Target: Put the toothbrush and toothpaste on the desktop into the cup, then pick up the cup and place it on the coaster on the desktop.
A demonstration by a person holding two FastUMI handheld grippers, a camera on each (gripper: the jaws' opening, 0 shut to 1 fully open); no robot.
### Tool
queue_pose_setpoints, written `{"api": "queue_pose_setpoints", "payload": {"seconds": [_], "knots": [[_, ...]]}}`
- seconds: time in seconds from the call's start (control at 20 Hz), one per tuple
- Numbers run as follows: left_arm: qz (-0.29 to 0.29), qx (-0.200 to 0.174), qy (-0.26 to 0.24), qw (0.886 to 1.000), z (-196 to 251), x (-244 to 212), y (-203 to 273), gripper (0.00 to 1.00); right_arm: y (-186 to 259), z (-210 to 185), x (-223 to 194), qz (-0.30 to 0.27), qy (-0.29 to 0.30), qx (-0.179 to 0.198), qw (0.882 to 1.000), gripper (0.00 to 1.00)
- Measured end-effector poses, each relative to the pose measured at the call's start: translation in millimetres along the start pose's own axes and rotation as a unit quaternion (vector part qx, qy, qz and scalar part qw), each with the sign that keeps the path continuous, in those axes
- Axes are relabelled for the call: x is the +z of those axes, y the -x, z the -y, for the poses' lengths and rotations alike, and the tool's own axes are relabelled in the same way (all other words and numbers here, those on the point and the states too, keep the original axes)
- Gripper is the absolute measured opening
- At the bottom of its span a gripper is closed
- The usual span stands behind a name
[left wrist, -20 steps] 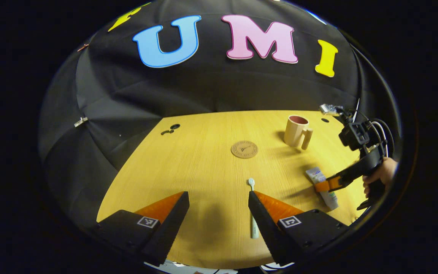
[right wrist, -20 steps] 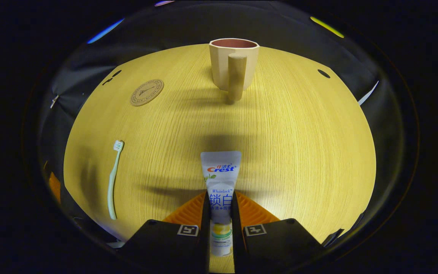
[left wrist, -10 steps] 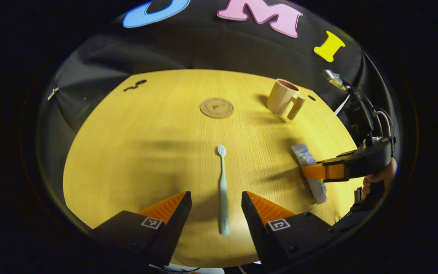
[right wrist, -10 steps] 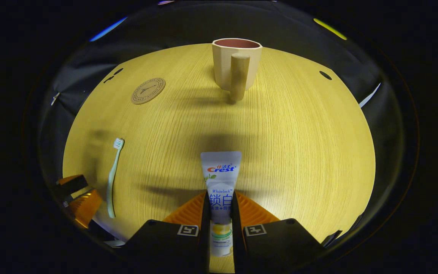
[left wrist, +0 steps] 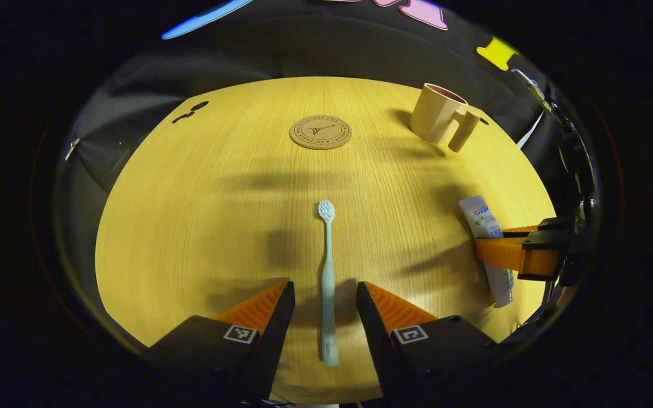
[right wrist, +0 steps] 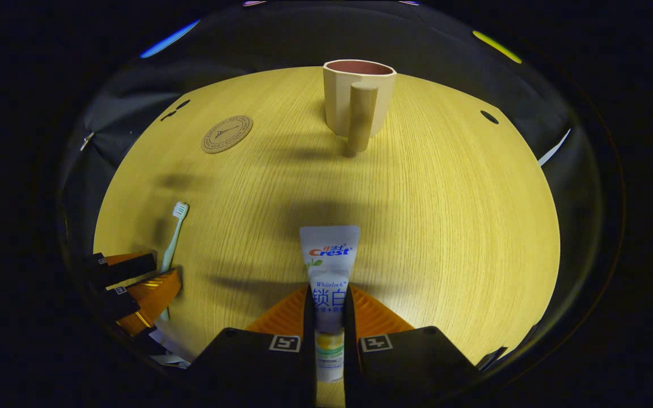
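Pale-green toothbrush (left wrist: 326, 277) is lying flat on the wooden desk (left wrist: 202, 215), bristle head pointing away toward the coaster. The left gripper (left wrist: 321, 294) sits low over its handle with the jaws spread wide, one finger on each side and neither touching it as far as I can see. From the right gripper view you can spot the same brush (right wrist: 174, 232) off at the left edge with that gripper's fingers around its lower end.

Toothpaste (right wrist: 328, 283) is a white tube lying on the desk, and the right gripper (right wrist: 328, 309) has its jaws closed tight on the tube's lower half, cap end back between the fingers. The left gripper view shows the tube (left wrist: 488, 243) clamped out on the right.

Beige cup (right wrist: 359, 99) stands upright near the far edge, handle facing the right gripper. The round cork coaster (left wrist: 320, 132) lies to its left, well apart from it.
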State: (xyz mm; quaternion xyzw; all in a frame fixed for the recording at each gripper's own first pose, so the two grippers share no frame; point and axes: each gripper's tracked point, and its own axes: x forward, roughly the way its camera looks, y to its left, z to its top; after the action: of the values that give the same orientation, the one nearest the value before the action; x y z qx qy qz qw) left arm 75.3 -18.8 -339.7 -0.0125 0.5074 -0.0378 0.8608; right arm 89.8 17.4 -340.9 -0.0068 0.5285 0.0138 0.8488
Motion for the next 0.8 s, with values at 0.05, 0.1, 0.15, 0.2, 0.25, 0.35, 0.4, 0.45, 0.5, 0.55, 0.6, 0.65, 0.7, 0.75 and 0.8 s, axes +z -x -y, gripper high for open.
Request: {"api": "queue_pose_setpoints", "payload": {"seconds": [0.05,0.1,0.15,0.2,0.25,0.35,0.4,0.45,0.5,0.55,0.6,0.65,0.7,0.75,0.8], "knots": [[-0.009,0.002,-0.012,1.0,-1.0,-0.4,-0.2,0.72,0.4,0.2,-0.3,-0.001,-0.004,0.002,1.0,0.23],[-0.016,-0.001,-0.019,1.0,2.2,0.3,-0.9,0.71,0.3,0.3,0.3,0.0,-0.007,0.004,1.0,0.23],[-0.023,-0.003,-0.023,0.999,4.0,1.1,-0.6,0.64,0.6,0.4,-0.1,0.0,-0.01,0.006,1.0,0.23],[-0.029,-0.004,-0.024,0.999,7.3,1.7,-1.7,0.6,0.3,0.5,0.1,0.001,-0.011,0.009,1.0,0.23],[-0.033,-0.005,-0.023,0.999,9.5,1.3,-1.3,0.5,0.6,1.0,0.1,0.001,-0.011,0.012,1.0,0.23],[-0.037,-0.005,-0.022,0.999,15.5,2.8,-2.4,0.34,0.6,0.0,-0.2,0.002,-0.014,0.017,1.0,0.23],[-0.04,-0.003,-0.025,0.999,16.9,2.0,-2.9,0.28,0.6,-0.1,0.0,0.001,-0.013,0.019,1.0,0.23],[-0.041,-0.001,-0.031,0.999,17.7,2.7,-2.6,0.21,0.5,-0.2,-0.1,0.001,-0.012,0.021,1.0,0.23],[-0.043,0.002,-0.035,0.998,17.8,1.7,-3.0,0.19,0.7,-0.1,-0.3,0.001,-0.01,0.023,1.0,0.23],[-0.043,0.004,-0.034,0.998,18.1,2.6,-3.4,0.18,0.7,-0.2,-0.5,0.002,-0.009,0.024,1.0,0.23],[-0.043,0.006,-0.031,0.999,18.4,3.0,-2.9,0.17,0.8,0.0,-0.3,0.003,-0.008,0.025,1.0,0.23],[-0.042,0.006,-0.029,0.999,18.6,2.9,-3.4,0.16,0.8,0.0,0.1,0.004,-0.006,0.027,1.0,0.23],[-0.04,0.006,-0.029,0.999,18.8,3.0,-2.8,0.14,0.9,-0.1,0.1,0.006,-0.005,0.03,1.0,0.23],[-0.04,0.006,-0.029,0.999,19.2,2.9,-3.0,0.11,1.1,-0.2,0.3,0.007,-0.006,0.033,0.999,0.23],[-0.038,0.005,-0.028,0.999,20.1,2.7,-1.8,0.1,1.1,-0.9,0.1,0.009,-0.006,0.037,0.999,0.23]]}}
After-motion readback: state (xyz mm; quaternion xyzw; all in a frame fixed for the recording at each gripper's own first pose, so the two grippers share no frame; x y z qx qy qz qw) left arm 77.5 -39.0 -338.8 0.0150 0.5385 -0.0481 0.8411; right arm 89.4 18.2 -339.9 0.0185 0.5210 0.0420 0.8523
